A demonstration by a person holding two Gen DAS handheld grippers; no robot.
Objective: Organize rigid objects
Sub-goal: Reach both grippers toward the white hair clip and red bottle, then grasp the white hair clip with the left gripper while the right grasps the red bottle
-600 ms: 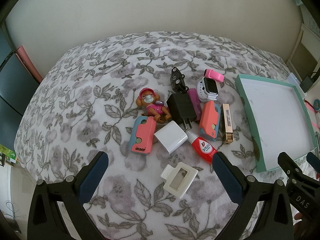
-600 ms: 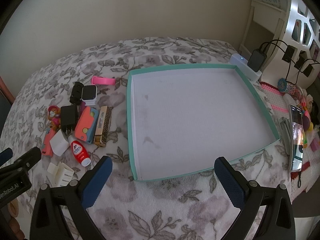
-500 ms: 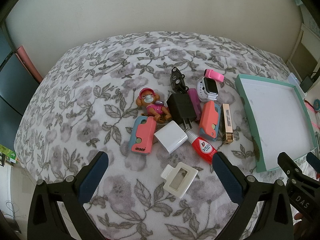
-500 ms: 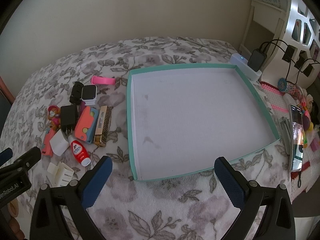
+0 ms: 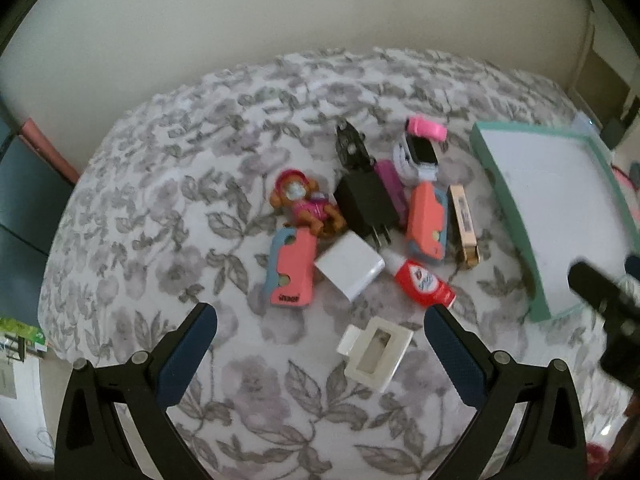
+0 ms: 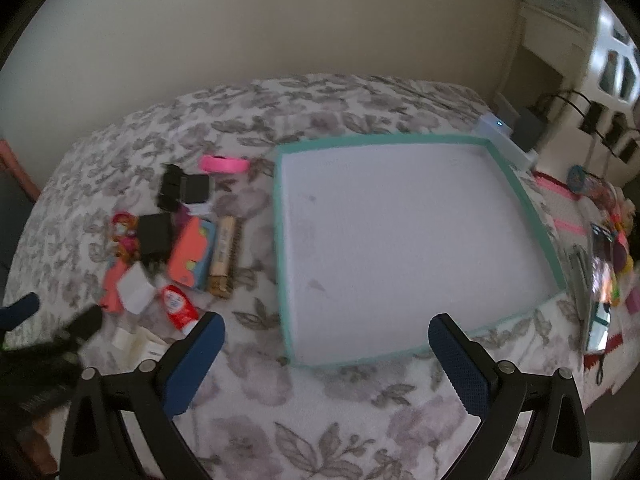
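Observation:
A cluster of small objects lies on the floral blanket: a toy dog figure (image 5: 306, 206), black charger (image 5: 366, 204), white charger cube (image 5: 348, 270), two coral cases (image 5: 290, 270) (image 5: 426, 222), red tube (image 5: 422, 282), gold bar (image 5: 462, 220), smartwatch with pink strap (image 5: 420, 148), black toy car (image 5: 352, 146) and a cream plastic piece (image 5: 376, 354). My left gripper (image 5: 320, 344) is open above the cream piece. My right gripper (image 6: 324, 346) is open and empty over the near edge of the teal-rimmed white tray (image 6: 524, 204).
The tray (image 5: 504, 196) lies right of the cluster. A power strip with plugs (image 6: 504, 132) and colourful clutter with a phone (image 6: 600, 280) sit at the bed's right edge. Dark furniture (image 5: 24, 196) stands at the left.
Both grippers have moved forward and slightly down toward the bed; the views are blurred with motion. Both stay open. The objects have not moved.

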